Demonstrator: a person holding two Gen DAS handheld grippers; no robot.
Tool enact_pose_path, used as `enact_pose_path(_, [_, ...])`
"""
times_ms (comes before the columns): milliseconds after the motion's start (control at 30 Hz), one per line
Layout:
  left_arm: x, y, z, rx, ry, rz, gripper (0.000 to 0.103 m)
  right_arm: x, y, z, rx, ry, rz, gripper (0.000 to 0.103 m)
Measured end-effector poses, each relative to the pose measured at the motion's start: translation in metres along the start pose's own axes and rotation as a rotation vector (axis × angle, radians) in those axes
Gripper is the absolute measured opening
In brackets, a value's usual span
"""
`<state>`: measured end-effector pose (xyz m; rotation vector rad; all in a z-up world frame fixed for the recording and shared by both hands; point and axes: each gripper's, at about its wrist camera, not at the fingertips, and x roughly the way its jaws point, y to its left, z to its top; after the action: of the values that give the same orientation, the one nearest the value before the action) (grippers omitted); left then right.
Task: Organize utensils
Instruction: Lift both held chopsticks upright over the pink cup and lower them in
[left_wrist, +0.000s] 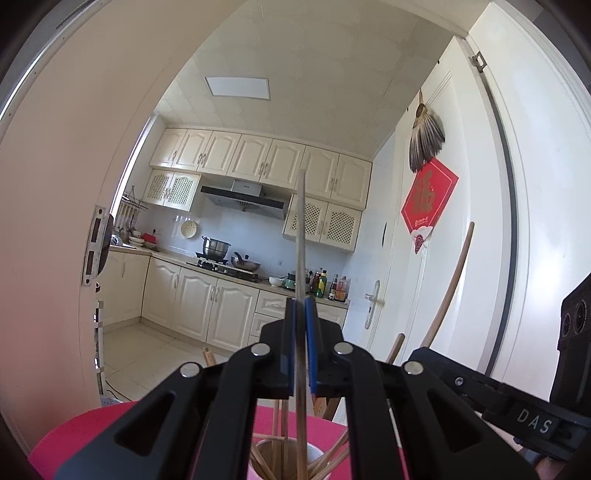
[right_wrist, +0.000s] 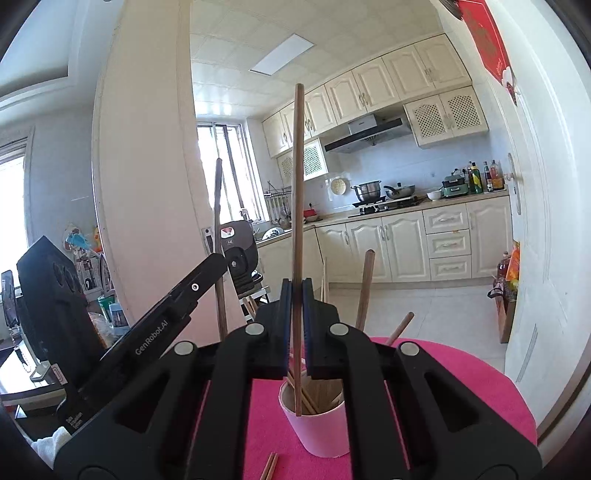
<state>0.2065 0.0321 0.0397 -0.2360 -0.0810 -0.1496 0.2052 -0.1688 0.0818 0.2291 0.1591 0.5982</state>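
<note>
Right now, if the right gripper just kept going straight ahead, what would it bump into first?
Nothing close, it seems. The right gripper, shut on a chopstick, points level above the cup toward open floor and distant kitchen cabinets; depth is unclear.

Matt wooden chopsticks (right_wrist: 297, 206), smooth white cup (right_wrist: 317, 428) (paper, seemingly), pink cloth (right_wrist: 461, 373).

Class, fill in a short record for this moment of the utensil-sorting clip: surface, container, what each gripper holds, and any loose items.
surface: pink tabletop
container: white cup, upright, with several wooden chopsticks standing in it
left gripper: shut on a thin grey chopstick, held upright over the cup
right gripper: shut on a brown wooden chopstick, upright, its lower end inside the cup
loose items: chopstick pair lying on the tabletop in front of the cup
background: kitchen cabinets
</note>
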Motion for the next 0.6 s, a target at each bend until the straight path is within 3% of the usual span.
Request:
enact_pose_path(167, [0.021,-0.001,-0.001,-0.001,-0.038,0.026,0.006,0.003,-0.006,0.001,-0.011,-0.002,-0.012,0.006])
enact_pose_path(600, [0.049,0.003,-0.033,0.022,-0.007,0.071,0.006,0.017,-0.019,-0.009,-0.004,0.026,-0.02,0.006])
